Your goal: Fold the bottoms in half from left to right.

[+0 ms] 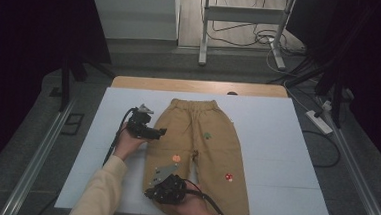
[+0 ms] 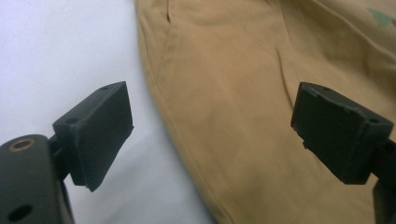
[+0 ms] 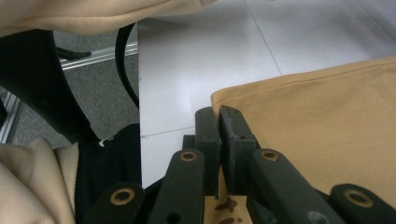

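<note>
A pair of small tan trousers (image 1: 201, 143) with little embroidered patches lies flat on the white board (image 1: 276, 143), waistband at the far end. My left gripper (image 1: 160, 131) is open at the trousers' left edge near the hip. In the left gripper view its jaws (image 2: 210, 107) straddle the side seam of the tan cloth (image 2: 243, 116), one over the board and one over the fabric. My right gripper (image 1: 150, 191) is at the hem of the left trouser leg. In the right gripper view it (image 3: 218, 114) is shut on the hem corner of the trousers (image 3: 317, 126).
The white board rests on a wooden table (image 1: 200, 86) with bare board left and right of the trousers. Metal rails run along both sides on the grey floor. A power strip (image 1: 319, 121) and cables lie at the right, and a metal stand (image 1: 202, 38) is behind.
</note>
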A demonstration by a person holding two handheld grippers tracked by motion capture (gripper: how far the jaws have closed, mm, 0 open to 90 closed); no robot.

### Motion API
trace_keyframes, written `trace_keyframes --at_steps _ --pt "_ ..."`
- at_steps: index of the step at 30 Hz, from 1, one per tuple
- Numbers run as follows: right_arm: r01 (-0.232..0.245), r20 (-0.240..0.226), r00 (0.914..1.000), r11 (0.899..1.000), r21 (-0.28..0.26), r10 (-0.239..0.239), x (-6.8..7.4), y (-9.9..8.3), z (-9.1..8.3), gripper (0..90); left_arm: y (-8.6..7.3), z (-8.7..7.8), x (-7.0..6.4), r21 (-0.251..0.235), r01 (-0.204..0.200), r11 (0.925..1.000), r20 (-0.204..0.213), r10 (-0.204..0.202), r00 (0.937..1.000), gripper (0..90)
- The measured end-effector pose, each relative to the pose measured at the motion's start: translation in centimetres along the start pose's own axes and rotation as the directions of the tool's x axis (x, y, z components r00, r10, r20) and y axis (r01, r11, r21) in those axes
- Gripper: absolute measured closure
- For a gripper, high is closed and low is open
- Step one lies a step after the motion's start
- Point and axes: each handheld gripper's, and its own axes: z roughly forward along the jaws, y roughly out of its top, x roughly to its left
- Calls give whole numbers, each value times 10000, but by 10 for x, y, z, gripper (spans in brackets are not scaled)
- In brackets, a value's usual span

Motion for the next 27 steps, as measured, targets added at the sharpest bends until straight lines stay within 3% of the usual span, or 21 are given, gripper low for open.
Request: trace_keyframes --at_steps 3,16,27 --pt "-3 -28 10000 10000 14 3 -1 0 0 858 1 5 2 330 -141 9994 -116 145 9998 138" --pt "-40 -108 9999 10000 0 40 -2 0 1 858 -4 9 14 394 341 9986 -48 -339 9994 127" --pt "-21 -91 10000 9999 108 22 -2 -1 4 858 -5 17 13 727 245 9971 157 -257 9995 144"
